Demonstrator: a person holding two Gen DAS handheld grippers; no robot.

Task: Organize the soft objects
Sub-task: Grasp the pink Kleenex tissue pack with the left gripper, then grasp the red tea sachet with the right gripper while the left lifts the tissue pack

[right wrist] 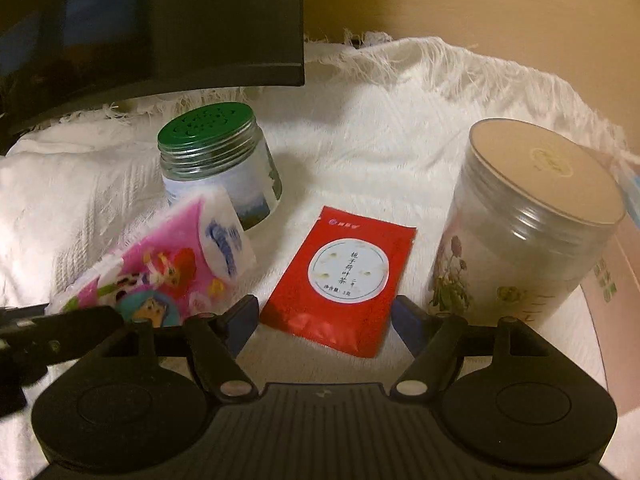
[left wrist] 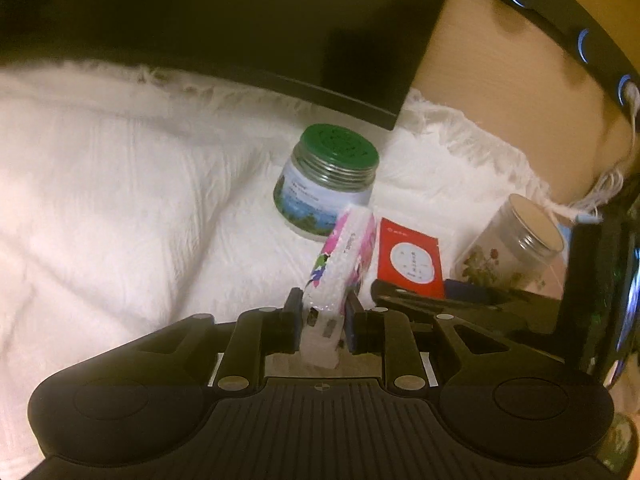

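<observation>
A white fringed woven cloth (right wrist: 380, 128) covers the desk, with a tan wall behind it and one dark flat monitor (right wrist: 152, 24) overhanging the cloth at 11 o'clock.

Item count on the cloth: two jars, one sachet.
- One clear jar with a green perforated screw lid (right wrist: 218, 160) stands upright at 11 o'clock in the right wrist view.
- One clear plastic jar with a flat silver lid and flower print (right wrist: 528, 216) stands at 2 o'clock.
- One flat red foil tea sachet with a round white label (right wrist: 342, 280) lies between the two jars.

The left gripper (left wrist: 322, 312) is clenched on one pink cartoon-printed pocket tissue pack (left wrist: 340, 260), held raised just in front of the green-lidded jar.

The right gripper (right wrist: 326, 314) is released; its jaws stand spread, just short of the sachet's near edge, with no visible contact.
</observation>
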